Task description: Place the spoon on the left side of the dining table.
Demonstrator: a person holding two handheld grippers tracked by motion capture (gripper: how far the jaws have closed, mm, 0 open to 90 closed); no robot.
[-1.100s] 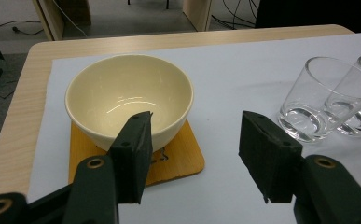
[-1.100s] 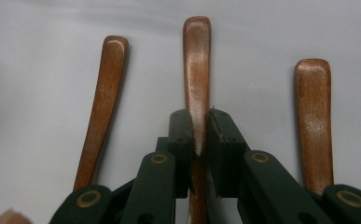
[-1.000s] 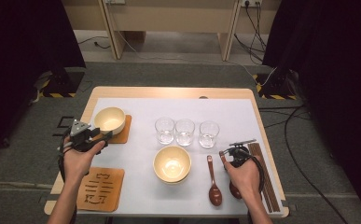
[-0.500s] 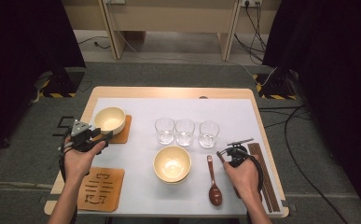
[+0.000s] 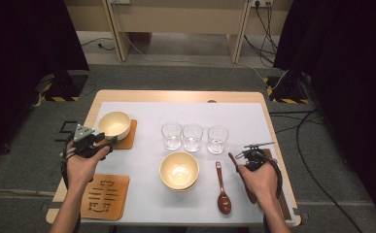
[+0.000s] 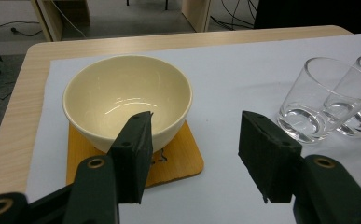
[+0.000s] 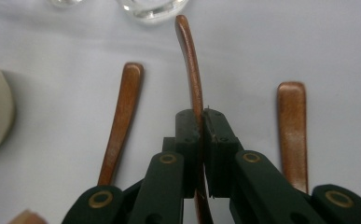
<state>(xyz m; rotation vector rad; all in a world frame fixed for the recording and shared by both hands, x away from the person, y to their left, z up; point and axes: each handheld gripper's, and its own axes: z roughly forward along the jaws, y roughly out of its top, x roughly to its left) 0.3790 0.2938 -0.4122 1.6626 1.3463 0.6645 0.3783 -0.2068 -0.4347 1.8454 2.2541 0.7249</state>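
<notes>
My right gripper [image 7: 201, 154] is clamped tight on the slim handle of a brown wooden spoon [image 7: 191, 60]; its jaws have just been closing, and the handle now runs up between the pads, pointing toward the far glasses. In the high view that right gripper [image 5: 246, 156] sits at the near right of the tabletop [image 5: 185, 94], with the held spoon [image 5: 234, 160] slanting under my hand. A second brown wooden spoon [image 5: 221, 189] lies flat on the white sheet [image 5: 190, 111] just left of it, bowl end toward me, and a third brown handle [image 7: 292, 126] lies to the right of the held one.

My left gripper [image 6: 197, 154] stands wide open and holds nothing. It hovers just near of a cream ceramic bowl [image 6: 127, 98] that sits on an orange wooden coaster [image 6: 178, 161] at the far left. One pad overlaps the bowl's near wall in that view; I cannot tell whether it touches.

Three clear drinking glasses [image 5: 193, 137] stand in a row mid-table, with another cream bowl [image 5: 179, 170] near of them and a second orange coaster [image 5: 105, 195] at the near left.
</notes>
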